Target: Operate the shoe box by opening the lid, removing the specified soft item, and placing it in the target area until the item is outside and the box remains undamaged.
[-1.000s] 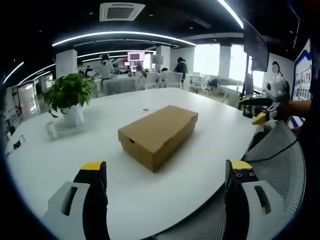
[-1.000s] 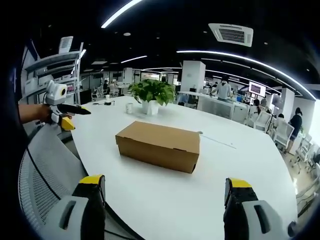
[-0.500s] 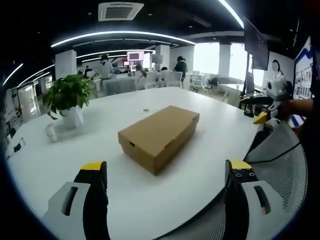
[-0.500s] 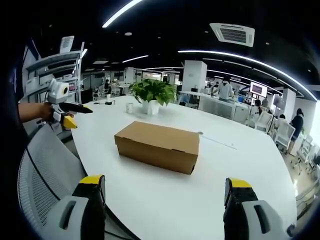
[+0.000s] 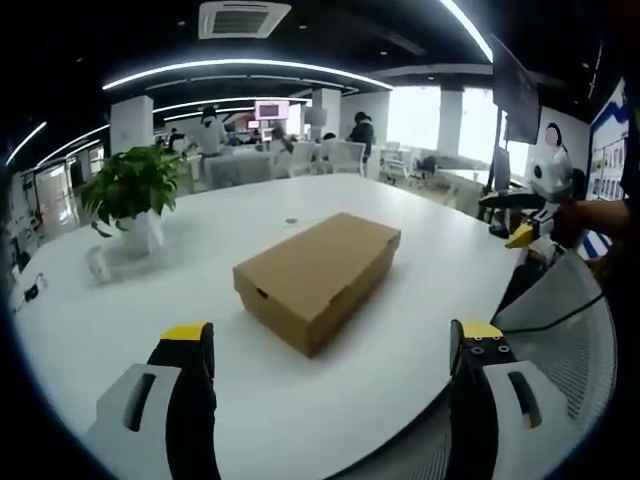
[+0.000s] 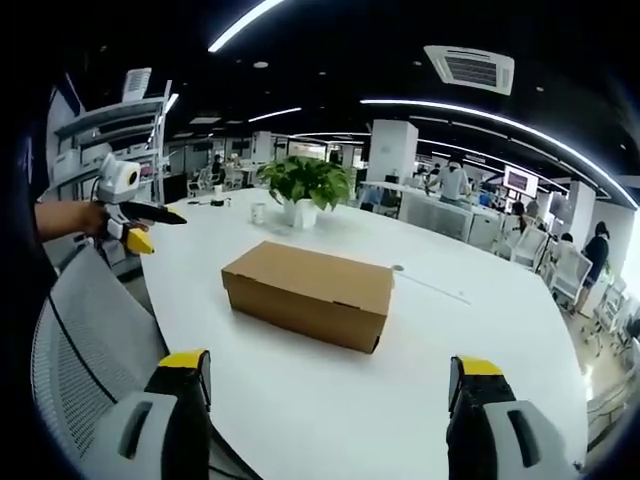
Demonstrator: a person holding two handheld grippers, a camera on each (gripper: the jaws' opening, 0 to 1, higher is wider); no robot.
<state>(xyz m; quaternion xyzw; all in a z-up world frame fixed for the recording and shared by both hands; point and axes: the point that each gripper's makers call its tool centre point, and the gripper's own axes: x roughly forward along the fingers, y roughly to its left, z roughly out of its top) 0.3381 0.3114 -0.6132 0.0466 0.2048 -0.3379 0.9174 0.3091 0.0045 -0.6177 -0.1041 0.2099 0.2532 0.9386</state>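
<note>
Hardly anything on the counter [image 5: 420, 300] has shifted; what differs from the earlier pictures is the vantage. Both views have drifted slightly, so the shoe box [image 5: 316, 277] sits a touch further left in each, yet it lies where it lay, lid closed, out in the middle of the white surface with the potted plant [image 5: 133, 196] and a small cup [image 6: 259, 213] beyond it.

Left tongs [image 5: 330, 355] are spread wide with nothing between them, and right tongs [image 6: 330, 385] likewise (each pair hangs back at the counter's near edge, well apart from the box). From the right gripper view the left tongs also show, held out beside a mesh chair [image 6: 75, 370].

My reading is that the task has not properly begun: the lid is untouched, the soft item unseen inside.
</note>
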